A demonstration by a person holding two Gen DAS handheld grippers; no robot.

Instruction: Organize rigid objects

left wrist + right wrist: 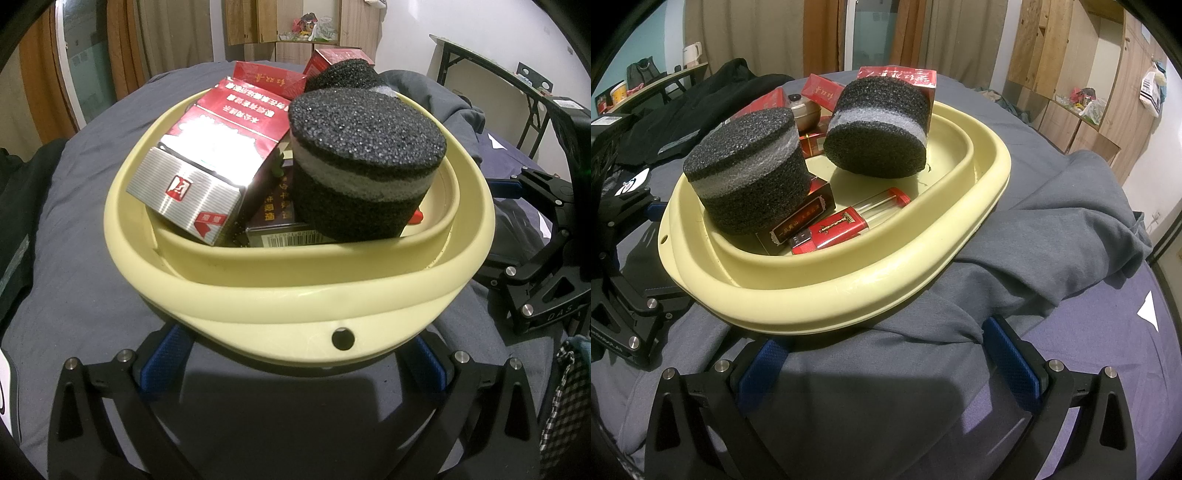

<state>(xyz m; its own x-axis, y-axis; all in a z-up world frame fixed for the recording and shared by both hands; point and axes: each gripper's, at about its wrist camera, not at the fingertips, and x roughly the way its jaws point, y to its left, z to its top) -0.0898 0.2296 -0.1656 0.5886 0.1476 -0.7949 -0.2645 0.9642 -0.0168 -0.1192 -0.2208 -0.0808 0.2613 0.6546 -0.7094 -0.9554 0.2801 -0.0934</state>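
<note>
We see basin [827,295] rim just ahead of both spread-open claws, left [295,363], right [886,354]; bare bedsheet [1089,295] rightward.

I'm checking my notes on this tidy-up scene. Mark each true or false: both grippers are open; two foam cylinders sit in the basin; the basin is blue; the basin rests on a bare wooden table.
1. Both grippers are open: true; left gripper and right gripper hold nothing.
2. Two foam cylinders sit in the basin: true.
3. The basin is blue: false, pale yellow.
4. It rests on a wooden table: false, on grey fabric.
</note>
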